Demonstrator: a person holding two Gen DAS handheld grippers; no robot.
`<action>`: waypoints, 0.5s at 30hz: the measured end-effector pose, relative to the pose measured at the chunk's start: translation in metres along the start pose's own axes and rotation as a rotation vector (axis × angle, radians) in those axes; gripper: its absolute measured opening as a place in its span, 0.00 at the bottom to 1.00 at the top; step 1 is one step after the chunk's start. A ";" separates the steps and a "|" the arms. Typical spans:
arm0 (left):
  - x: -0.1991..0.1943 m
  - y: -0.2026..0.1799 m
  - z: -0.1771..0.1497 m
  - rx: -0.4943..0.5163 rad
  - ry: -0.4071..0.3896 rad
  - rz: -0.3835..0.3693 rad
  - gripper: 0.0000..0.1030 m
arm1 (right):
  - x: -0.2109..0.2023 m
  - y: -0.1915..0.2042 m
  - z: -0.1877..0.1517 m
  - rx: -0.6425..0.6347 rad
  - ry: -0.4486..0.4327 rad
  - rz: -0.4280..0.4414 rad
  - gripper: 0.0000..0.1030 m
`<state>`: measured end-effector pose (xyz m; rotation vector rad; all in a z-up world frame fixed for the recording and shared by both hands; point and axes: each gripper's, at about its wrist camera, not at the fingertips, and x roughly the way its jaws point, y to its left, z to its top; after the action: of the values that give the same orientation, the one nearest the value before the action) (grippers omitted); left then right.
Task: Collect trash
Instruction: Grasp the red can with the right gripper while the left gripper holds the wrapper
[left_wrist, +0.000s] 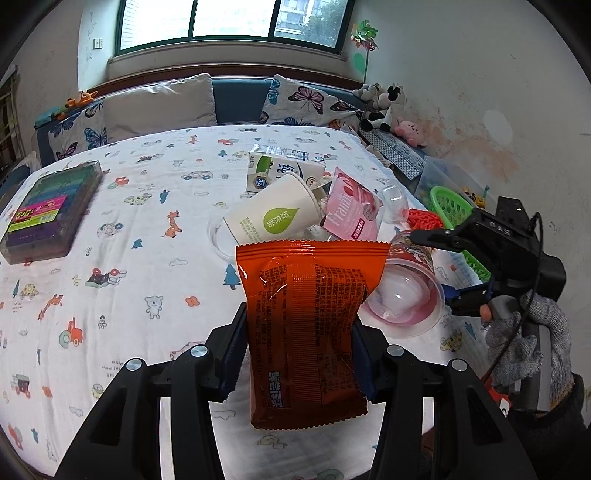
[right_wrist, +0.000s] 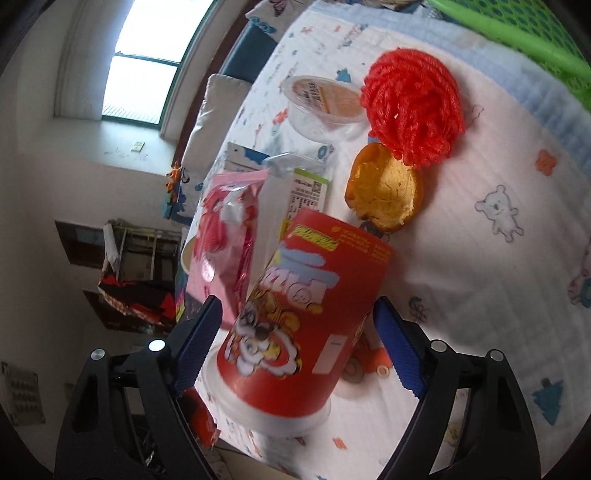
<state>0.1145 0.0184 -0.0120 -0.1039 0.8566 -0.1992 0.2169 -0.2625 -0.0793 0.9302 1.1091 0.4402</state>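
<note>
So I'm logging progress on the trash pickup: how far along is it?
Nothing looks binned yet. In hand: the left gripper is shut on the orange snack packet, and the right gripper, jaws open, straddles the red printed cup. Left on the table: white paper cup, milk carton, pink Franzzi packet, clear jelly cup, orange peel.

Crayon box (left_wrist: 50, 206), butterfly cushions (left_wrist: 306, 101), plush toys (left_wrist: 382, 107), possibly a keyboard (left_wrist: 397, 149)

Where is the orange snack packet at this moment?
In the left wrist view the orange snack packet is clamped upright in the left gripper, just in front of the white paper cup and left of the red cup.
</note>
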 end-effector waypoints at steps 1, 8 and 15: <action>0.000 0.000 0.000 -0.001 0.002 -0.002 0.47 | 0.001 -0.001 0.001 0.009 0.001 0.001 0.78; 0.005 0.004 0.004 -0.002 0.011 -0.004 0.47 | -0.004 -0.015 0.006 0.041 0.002 0.032 0.71; 0.005 0.002 0.012 -0.001 0.006 -0.007 0.47 | -0.037 0.009 0.004 -0.144 -0.120 -0.027 0.66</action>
<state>0.1272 0.0197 -0.0084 -0.1071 0.8625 -0.2057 0.2064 -0.2857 -0.0505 0.8038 0.9662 0.4311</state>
